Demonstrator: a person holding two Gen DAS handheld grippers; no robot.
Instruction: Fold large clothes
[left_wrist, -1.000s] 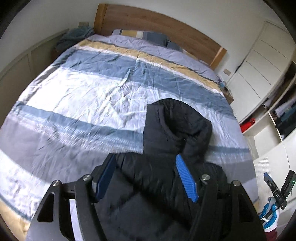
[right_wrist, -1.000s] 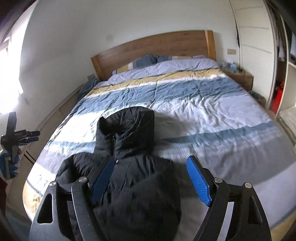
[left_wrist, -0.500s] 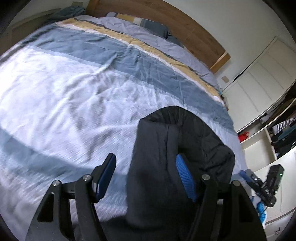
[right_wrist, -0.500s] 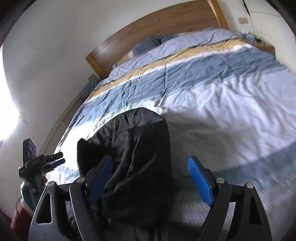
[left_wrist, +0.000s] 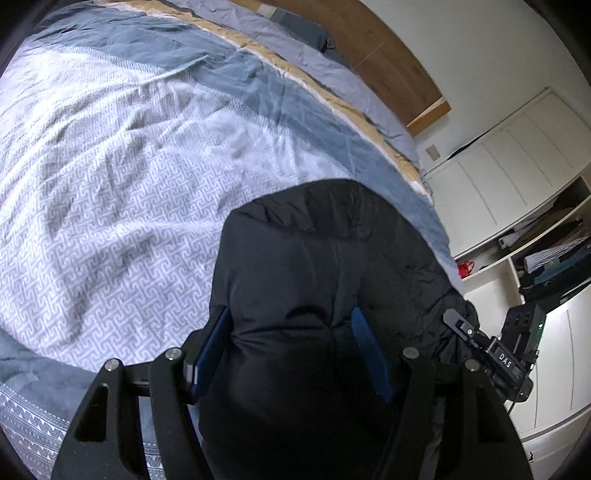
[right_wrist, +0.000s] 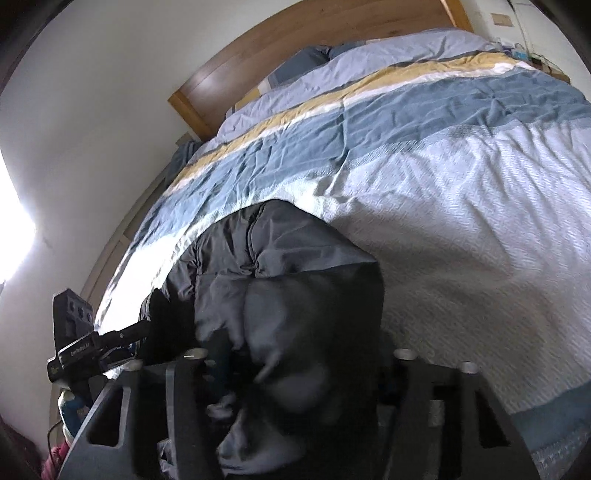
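Observation:
A black puffer jacket (left_wrist: 314, 266) lies near the foot of a bed, hood end toward the headboard. My left gripper (left_wrist: 291, 317) straddles the hood with its jaws wide. The blue pads (left_wrist: 369, 354) rest beside and on the fabric without squeezing it. In the right wrist view the jacket (right_wrist: 288, 280) bulges up between the fingers of my right gripper (right_wrist: 301, 343). Its jaws are closing and the fabric bunches between them, with the right finger buried in it. Each view shows the other gripper at its edge: the right gripper (left_wrist: 495, 354) and the left gripper (right_wrist: 85, 347).
The bed carries a striped duvet (left_wrist: 129, 184) of blue, white and yellow bands, with a wooden headboard (right_wrist: 295, 48) and pillows behind. White wardrobe doors (left_wrist: 498, 177) and open shelves with clothes (left_wrist: 554, 258) stand to the bed's right. A wall runs along its left.
Both grippers have dropped and moved forward from the jacket's body onto its hood. The right jaws have narrowed from wide apart onto the bunched fabric. The left jaws stay wide.

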